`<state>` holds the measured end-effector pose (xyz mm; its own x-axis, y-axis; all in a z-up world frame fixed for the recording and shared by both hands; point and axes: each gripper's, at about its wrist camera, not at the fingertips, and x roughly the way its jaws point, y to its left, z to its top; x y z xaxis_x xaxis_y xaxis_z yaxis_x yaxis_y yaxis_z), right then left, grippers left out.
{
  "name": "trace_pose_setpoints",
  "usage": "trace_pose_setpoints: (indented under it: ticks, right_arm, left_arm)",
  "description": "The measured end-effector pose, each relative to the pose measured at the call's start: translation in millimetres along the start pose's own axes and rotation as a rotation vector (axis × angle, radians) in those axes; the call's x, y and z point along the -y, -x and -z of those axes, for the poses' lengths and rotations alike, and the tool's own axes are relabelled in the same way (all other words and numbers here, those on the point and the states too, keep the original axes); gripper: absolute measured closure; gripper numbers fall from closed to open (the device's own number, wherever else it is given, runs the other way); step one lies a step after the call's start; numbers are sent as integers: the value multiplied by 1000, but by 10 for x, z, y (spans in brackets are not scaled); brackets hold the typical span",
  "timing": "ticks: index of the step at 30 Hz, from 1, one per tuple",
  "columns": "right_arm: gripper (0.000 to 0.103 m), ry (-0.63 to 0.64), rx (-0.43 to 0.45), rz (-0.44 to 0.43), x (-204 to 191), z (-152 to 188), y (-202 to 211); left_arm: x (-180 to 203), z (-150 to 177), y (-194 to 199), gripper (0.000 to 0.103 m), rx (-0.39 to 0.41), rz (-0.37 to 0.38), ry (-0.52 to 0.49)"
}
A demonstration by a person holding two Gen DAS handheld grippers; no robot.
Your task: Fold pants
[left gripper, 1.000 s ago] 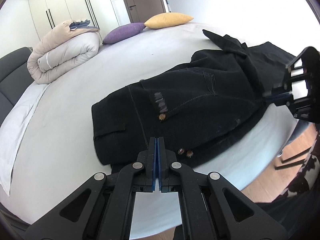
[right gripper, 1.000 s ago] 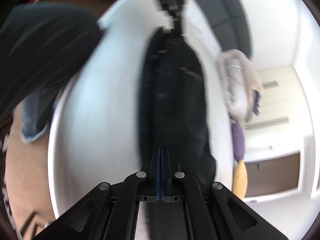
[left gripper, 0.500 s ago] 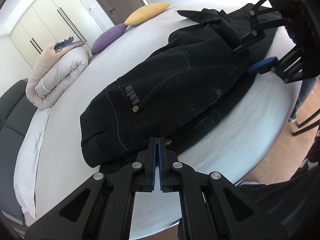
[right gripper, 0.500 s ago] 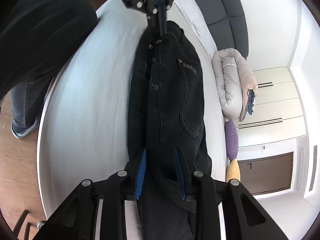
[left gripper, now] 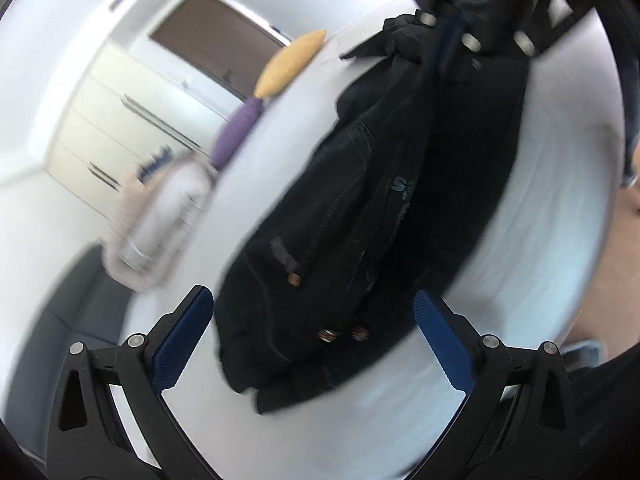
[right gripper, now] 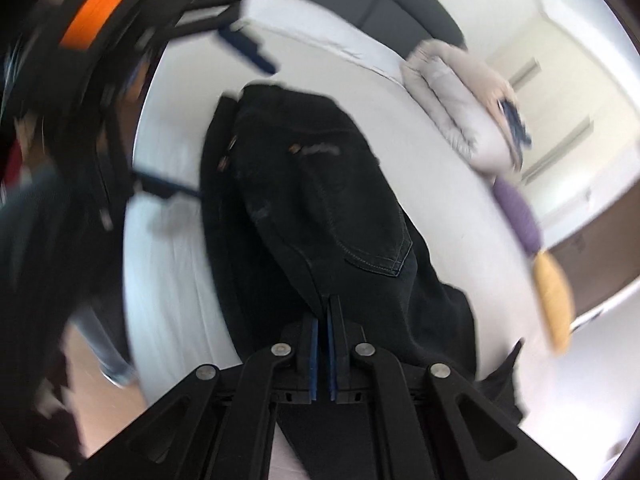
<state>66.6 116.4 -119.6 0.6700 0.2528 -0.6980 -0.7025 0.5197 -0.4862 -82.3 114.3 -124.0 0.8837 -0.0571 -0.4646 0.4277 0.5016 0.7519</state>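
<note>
With my right hand-held gripper (right gripper: pixel 323 336) pinched on the black pants (right gripper: pixel 304 184) lying on the bed (right gripper: pixel 432 200) and my left hand-held gripper (left gripper: pixel 314 328) spread wide, empty, I should carry the fold over evenly.

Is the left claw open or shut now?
Open: the left claw has its blue fingers spread wide, apart from the black pants.

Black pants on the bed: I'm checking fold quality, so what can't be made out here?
- Left wrist view: pants leg ends hidden behind the right gripper; motion blur smears the seams.
- Right wrist view: fabric between the right gripper's fingers is hidden; the legs run off the bottom edge.
- Left gripper: open, holding nothing.
</note>
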Motion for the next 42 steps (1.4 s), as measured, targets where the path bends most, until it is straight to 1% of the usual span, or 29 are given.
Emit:
trace_pose_setpoints:
  ticks: [3,5,7,9,12,15,17,18,19,20,21,22,23,25,27,28,30,32,35,36,39,42]
  right_arm:
    - [99,-89,4,-57,142,-43,47]
    - [99,-131,9,-84,206,-70,65]
    - [99,-179,13,-105,284,-82,80]
    - [99,-243,15,-134,396,-94,100]
    - [99,-305,29,-159,527,-119,142]
    - [99,-336,49,-172,604,-162,209]
    - [99,-370,59,-192,679,-152,249]
    - [99,-378,62,-196,701,-150,261]
    - [99,-379,65,-193,711,-143,274]
    - [99,-375,65,-187,725,-132,276]
    - [99,-363,61,-179,715,-125,269]
    - [99,-337,57,-167,676,-122,262]
    - [99,-302,51,-150,619,-124,253]
    - [99,-193,37,-94,457,-112,233]
    - [99,-46,14,-39,201,-60,184]
    - [99,0,4,-27,115,-25,156]
    - [99,111,-26,6,-85,73,80]
    - [99,199,-54,32,-254,185,-7]
    - [99,263,-76,52,-387,289,-81]
    - [99,272,-79,57,-398,306,-92]
    - [99,271,-78,57,-375,307,-67]
    - [99,273,-69,62,-353,298,2]
  left_arm:
    - [62,-25,-42,1,29,-162,-73]
    - [87,-50,-125,1,24,-227,-89]
    - [129,-78,-180,1,37,-274,-109]
    - [199,-125,-220,1,54,-294,-123]
    - [260,-178,-404,1,13,-273,-100]
    - [159,-188,-558,2,-29,-268,-18]
    - [77,-137,-594,17,-52,-273,22]
    - [52,-115,-639,32,-68,-273,29]
    - [21,-80,-688,44,-85,-262,41]
    - [-9,-33,-726,50,-98,-243,54]
    - [-25,2,-749,62,-107,-230,59]
    - [-39,50,-774,67,-119,-212,61]
    - [-53,98,-783,68,-123,-196,65]
    - [-89,188,-790,69,-125,-168,70]
    - [-122,294,-825,73,-134,-145,50]
    - [-145,343,-847,77,-139,-141,43]
    - [-228,421,-915,82,-148,-111,51]
    - [-302,459,-965,84,-140,-94,68]
    - [-350,452,-983,89,-134,-81,105]
    - [-345,429,-907,89,-132,-83,117]
    - [-370,407,-851,93,-116,-88,167]
    - [-404,389,-776,93,-99,-93,165]
